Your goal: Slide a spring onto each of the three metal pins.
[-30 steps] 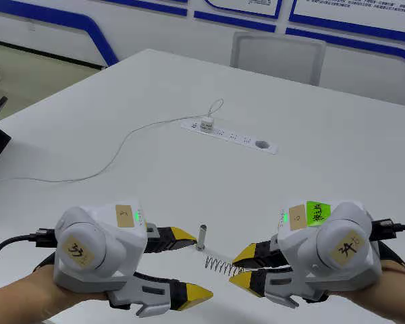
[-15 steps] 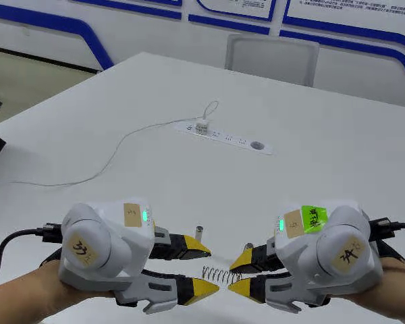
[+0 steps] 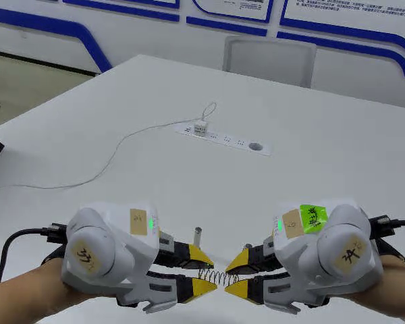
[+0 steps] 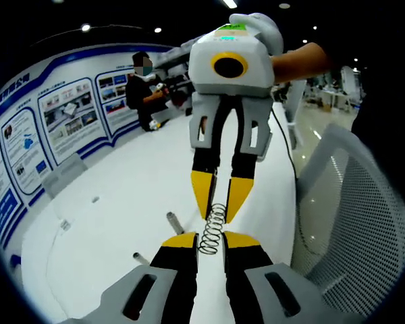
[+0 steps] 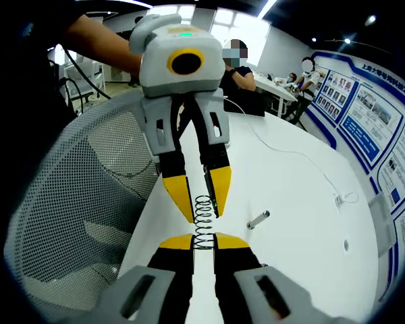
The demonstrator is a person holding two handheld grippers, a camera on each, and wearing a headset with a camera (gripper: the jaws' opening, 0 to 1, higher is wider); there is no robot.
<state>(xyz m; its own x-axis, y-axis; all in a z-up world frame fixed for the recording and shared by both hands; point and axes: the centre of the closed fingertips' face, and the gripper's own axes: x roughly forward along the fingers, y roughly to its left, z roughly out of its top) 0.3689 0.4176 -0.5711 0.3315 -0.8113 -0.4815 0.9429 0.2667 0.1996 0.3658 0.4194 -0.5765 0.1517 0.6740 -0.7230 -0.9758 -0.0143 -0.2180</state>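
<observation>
You have the spring (image 3: 216, 275) caught at both ends. Your left gripper (image 3: 204, 272) comes at the spring from its left end and your right gripper (image 3: 231, 275) from its right end. The two pairs of yellow tips sit almost nose to nose, with only a few coils showing between them.

In the left gripper view your jaws are drawn in to the spring's own width, and both tips touch the end nearest that camera. In the right gripper view your right jaws stand the same way on the other end. Each tool is nearly closed and pinching the spring. The coils run in a straight line from one gripper to the other. Whether the spring hangs clear of the white table (image 3: 310, 169) or rests on it, you cannot tell from these views.

One metal pin (image 3: 197, 235) stands upright just beyond the spring, on the side away from you and a little towards the spring's left end. It is apart from the coils. In the left gripper view a second pin (image 4: 142, 258) sits past that first one, farther from the spring.

Well beyond the spring, a power strip (image 3: 226, 138) lies flat on the table. A grey chair (image 3: 268, 61) stands farther off again, at the table's far edge.
</observation>
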